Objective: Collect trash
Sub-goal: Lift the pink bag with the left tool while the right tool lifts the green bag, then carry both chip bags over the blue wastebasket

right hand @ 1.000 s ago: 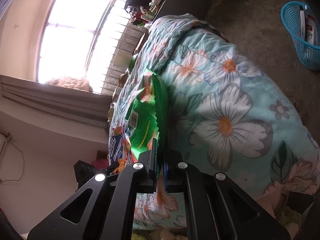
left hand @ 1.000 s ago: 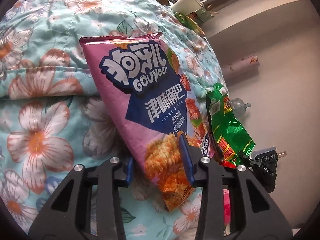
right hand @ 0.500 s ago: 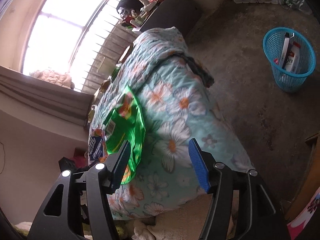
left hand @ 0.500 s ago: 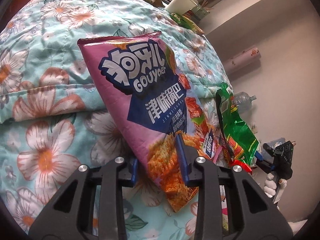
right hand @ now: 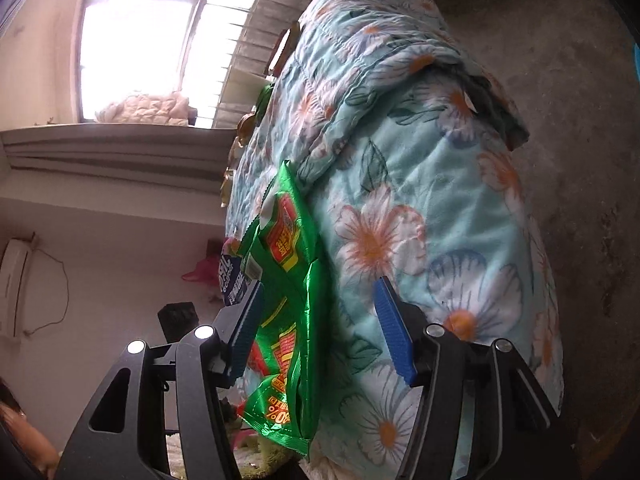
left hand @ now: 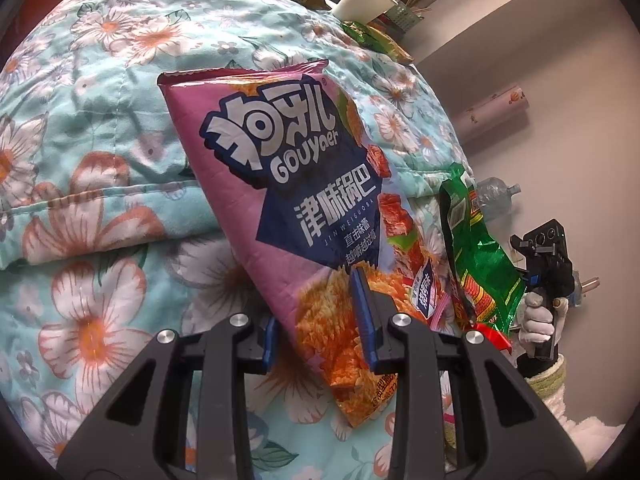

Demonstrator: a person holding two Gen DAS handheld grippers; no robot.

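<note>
the pink snack bag (left hand: 280, 184) on the quilt (left hand: 100, 160) looks light, crinkly, slippery; left gripper (left hand: 320, 320) half-open astride its lower corner. right gripper (right hand: 320, 328) wide open, green wrapper (right hand: 292, 280) between, unpinched.

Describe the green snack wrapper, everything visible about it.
The green snack wrapper is shiny crinkled foil with red and yellow printed panels, a barcode patch and a serrated top edge. It looks flattened and empty, lying against the side of the floral quilt, next to the pink chip bag. The right gripper is open around it; one blue pad sits at its edge, whether touching is unclear.
</note>
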